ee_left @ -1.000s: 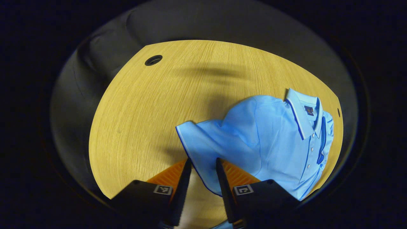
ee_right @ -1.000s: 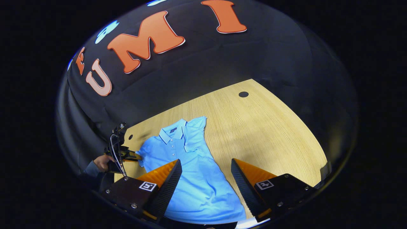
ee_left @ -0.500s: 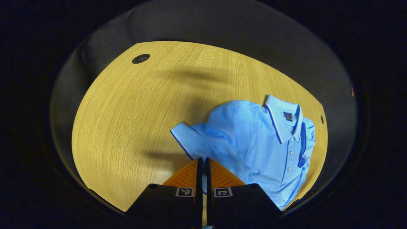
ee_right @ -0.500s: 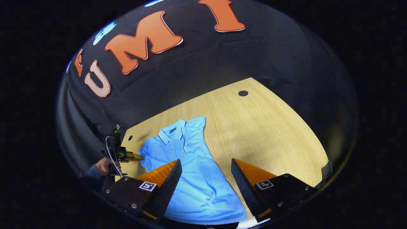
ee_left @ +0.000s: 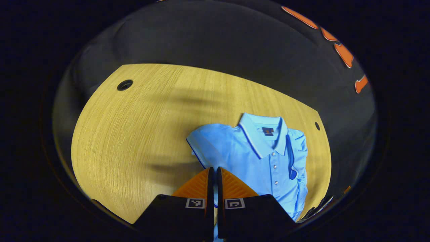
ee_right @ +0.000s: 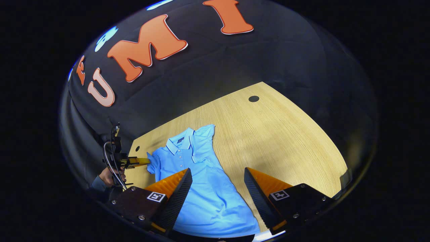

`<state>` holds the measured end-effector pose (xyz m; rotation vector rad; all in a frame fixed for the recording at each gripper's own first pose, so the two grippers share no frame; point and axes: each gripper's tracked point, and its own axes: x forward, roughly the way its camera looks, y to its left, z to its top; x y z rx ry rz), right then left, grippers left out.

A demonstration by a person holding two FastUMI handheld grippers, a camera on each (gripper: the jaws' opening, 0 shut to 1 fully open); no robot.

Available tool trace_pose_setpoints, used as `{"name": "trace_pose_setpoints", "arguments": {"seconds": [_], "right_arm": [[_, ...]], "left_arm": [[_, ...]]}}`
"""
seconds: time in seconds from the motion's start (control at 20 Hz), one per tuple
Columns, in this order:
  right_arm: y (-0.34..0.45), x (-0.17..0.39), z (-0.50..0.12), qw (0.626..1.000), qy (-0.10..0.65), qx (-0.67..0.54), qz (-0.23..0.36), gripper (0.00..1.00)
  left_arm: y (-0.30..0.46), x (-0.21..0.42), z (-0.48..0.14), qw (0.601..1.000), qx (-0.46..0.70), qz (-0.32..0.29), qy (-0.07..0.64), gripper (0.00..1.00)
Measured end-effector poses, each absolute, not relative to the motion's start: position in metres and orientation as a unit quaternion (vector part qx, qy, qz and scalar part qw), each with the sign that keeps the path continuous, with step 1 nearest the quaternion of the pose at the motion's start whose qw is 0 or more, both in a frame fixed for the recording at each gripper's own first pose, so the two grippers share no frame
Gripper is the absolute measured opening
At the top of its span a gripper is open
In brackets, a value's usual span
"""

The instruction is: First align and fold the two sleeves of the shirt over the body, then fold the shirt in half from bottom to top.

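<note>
A light blue polo shirt point(ee_left: 265, 161) point(ee_right: 201, 188) with a white, dark-trimmed collar lies face up on the wooden table point(ee_left: 134, 127) point(ee_right: 285, 144). One sleeve point(ee_right: 201, 141) is folded over the body beside the collar. My left gripper point(ee_left: 213, 171) is shut on the edge of the other sleeve point(ee_left: 201, 148), lifted off the table; in the right gripper view it shows point(ee_right: 142, 162) at the shirt's left, held by a hand point(ee_right: 109, 175). My right gripper point(ee_right: 216, 183) is open above the lower body of the shirt, holding nothing.
The table has round cable holes point(ee_left: 124, 85) point(ee_left: 317, 126) point(ee_right: 253, 98) near its corners. Black cloth walls surround the table on all sides. Bare wood stretches to the right of the shirt in the right gripper view.
My left gripper closed on the sleeve edge and has lifted it up and toward the shirt body. The right gripper stayed open, almost unmoved.
</note>
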<state>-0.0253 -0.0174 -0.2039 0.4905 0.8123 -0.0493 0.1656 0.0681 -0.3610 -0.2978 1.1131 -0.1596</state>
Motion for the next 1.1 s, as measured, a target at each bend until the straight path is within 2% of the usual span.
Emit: {"name": "trace_pose_setpoints", "arguments": {"seconds": [0.4,0.5,0.55,0.6,0.65,0.7,0.75,0.8,0.95,1.1], "right_arm": [[-0.030,-0.041,-0.205,0.887,0.389,0.246,-0.039,0.97],[-0.032,-0.047,-0.206,0.886,0.390,0.245,-0.045,0.97],[-0.032,-0.050,-0.207,0.886,0.390,0.246,-0.049,0.97],[-0.034,-0.053,-0.206,0.886,0.389,0.247,-0.053,0.97],[-0.032,-0.056,-0.207,0.885,0.389,0.249,-0.056,0.97],[-0.032,-0.061,-0.208,0.884,0.389,0.250,-0.060,0.97],[-0.031,-0.064,-0.209,0.884,0.390,0.251,-0.063,0.97],[-0.031,-0.067,-0.209,0.883,0.391,0.250,-0.066,0.97],[-0.023,-0.076,-0.211,0.883,0.395,0.247,-0.064,0.97],[-0.013,-0.083,-0.215,0.884,0.403,0.234,-0.042,0.98]], "left_arm": [[-0.003,0.179,-0.335,0.847,-0.085,-0.141,0.506,0.07],[-0.021,0.179,-0.331,0.843,-0.089,-0.160,0.505,0.11],[-0.027,0.176,-0.328,0.841,-0.093,-0.170,0.505,0.18],[-0.033,0.176,-0.324,0.839,-0.101,-0.181,0.502,0.19],[-0.039,0.172,-0.322,0.837,-0.108,-0.190,0.501,0.27],[-0.041,0.170,-0.319,0.836,-0.113,-0.197,0.500,0.29],[-0.042,0.167,-0.313,0.835,-0.118,-0.204,0.498,0.41],[-0.040,0.165,-0.309,0.834,-0.120,-0.208,0.496,0.46],[-0.024,0.157,-0.300,0.841,-0.118,-0.201,0.488,0.92],[-0.005,0.141,-0.282,0.854,-0.118,-0.182,0.474,1.00]]}}
